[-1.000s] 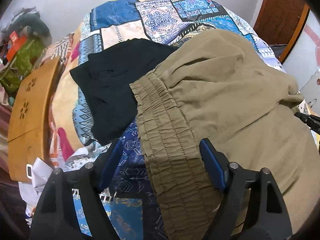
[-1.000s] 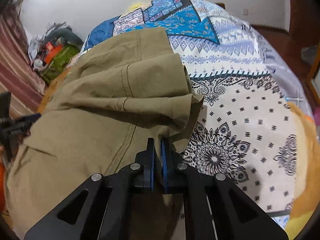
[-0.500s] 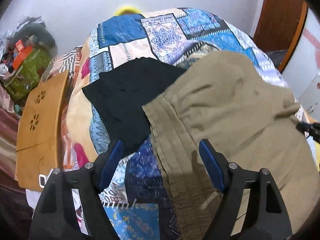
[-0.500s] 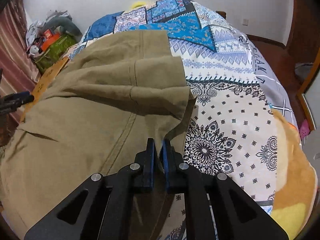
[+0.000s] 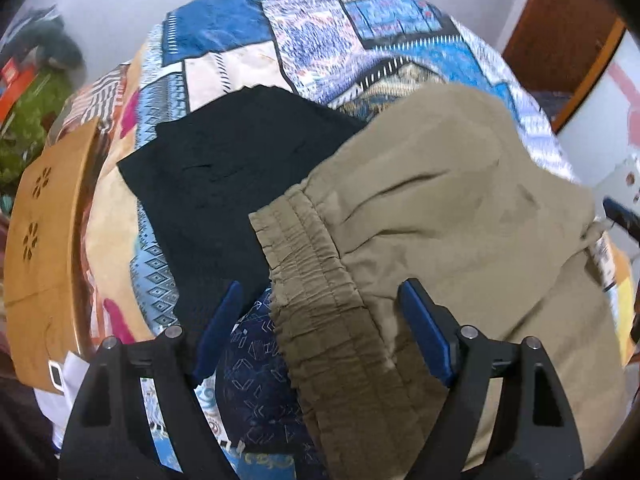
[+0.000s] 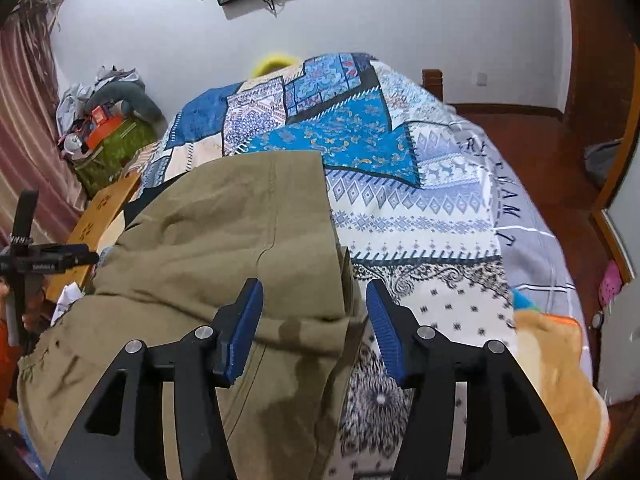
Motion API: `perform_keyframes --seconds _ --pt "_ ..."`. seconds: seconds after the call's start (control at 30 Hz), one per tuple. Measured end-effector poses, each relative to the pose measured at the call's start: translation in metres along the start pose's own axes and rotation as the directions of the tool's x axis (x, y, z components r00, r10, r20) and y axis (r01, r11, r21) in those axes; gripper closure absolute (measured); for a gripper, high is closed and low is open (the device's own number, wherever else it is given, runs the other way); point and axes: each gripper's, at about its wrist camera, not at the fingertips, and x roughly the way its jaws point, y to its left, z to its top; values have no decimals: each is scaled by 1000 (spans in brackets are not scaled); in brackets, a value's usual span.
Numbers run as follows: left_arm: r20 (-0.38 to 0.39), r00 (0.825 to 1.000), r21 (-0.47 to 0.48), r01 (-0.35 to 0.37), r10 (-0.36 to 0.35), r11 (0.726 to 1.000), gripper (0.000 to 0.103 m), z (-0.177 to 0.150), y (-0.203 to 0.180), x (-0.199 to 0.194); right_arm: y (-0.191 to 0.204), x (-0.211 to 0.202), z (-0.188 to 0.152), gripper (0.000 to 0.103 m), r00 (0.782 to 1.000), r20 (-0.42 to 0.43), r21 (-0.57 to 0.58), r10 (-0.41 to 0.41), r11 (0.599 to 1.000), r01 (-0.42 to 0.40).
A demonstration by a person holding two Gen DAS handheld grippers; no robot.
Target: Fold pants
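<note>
The khaki pants [image 5: 452, 216] lie folded on the patterned bedspread [image 5: 320, 40]. Their gathered elastic waistband [image 5: 316, 276] runs toward my left gripper [image 5: 324, 328], which is open with the waistband between its blue pads and nothing gripped. In the right wrist view the pants [image 6: 208, 248] fill the left half, their folded edge lying under my right gripper [image 6: 312, 320]. That gripper is open and holds nothing. The left gripper's tip [image 6: 52, 260] shows at the far left there.
A black garment [image 5: 224, 176] lies on the bed left of the pants, partly under them. A wooden board [image 5: 44, 248] stands at the bed's left edge. A clutter pile [image 6: 108, 120] sits by the curtain. The bedspread's white patterned area [image 6: 440, 272] lies right of the pants.
My right gripper was shut on the pants' edge and has opened, letting the cloth drop onto the bed. The left gripper stayed open over the waistband and moved slightly.
</note>
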Motion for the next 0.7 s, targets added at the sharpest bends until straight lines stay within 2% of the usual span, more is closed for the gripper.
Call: perform_keyframes --seconds 0.13,0.2,0.23,0.27,0.37,0.53,0.6,0.7 --pt "-31 999 -12 24 -25 1000 19 -2 2 14 -7 29 -1 53 997 -66 21 31 999 -29" --pt "-26 999 -18 30 -31 999 19 -2 4 16 -10 42 -4 57 994 -92 44 60 997 -56" --pt "-21 999 -22 27 -27 999 18 -3 6 17 -11 47 -4 71 991 -104 52 79 996 -74" --pt "-12 1000 -27 16 -16 1000 18 -3 8 17 -11 51 -5 79 990 -118 50 71 997 -65" --pt "8 1000 -27 5 -4 1000 20 -2 11 18 -5 57 -9 91 993 -118 -22 22 999 -25" --pt "59 993 10 -102 102 995 20 -6 4 18 -5 63 -14 95 990 -139 -71 -25 997 15" --pt "58 992 13 -111 111 994 20 -8 3 21 -6 68 -16 95 987 -156 -80 -42 996 30" --pt "24 996 18 -83 83 996 20 -8 6 29 -7 72 -18 95 983 -172 -84 -59 996 45"
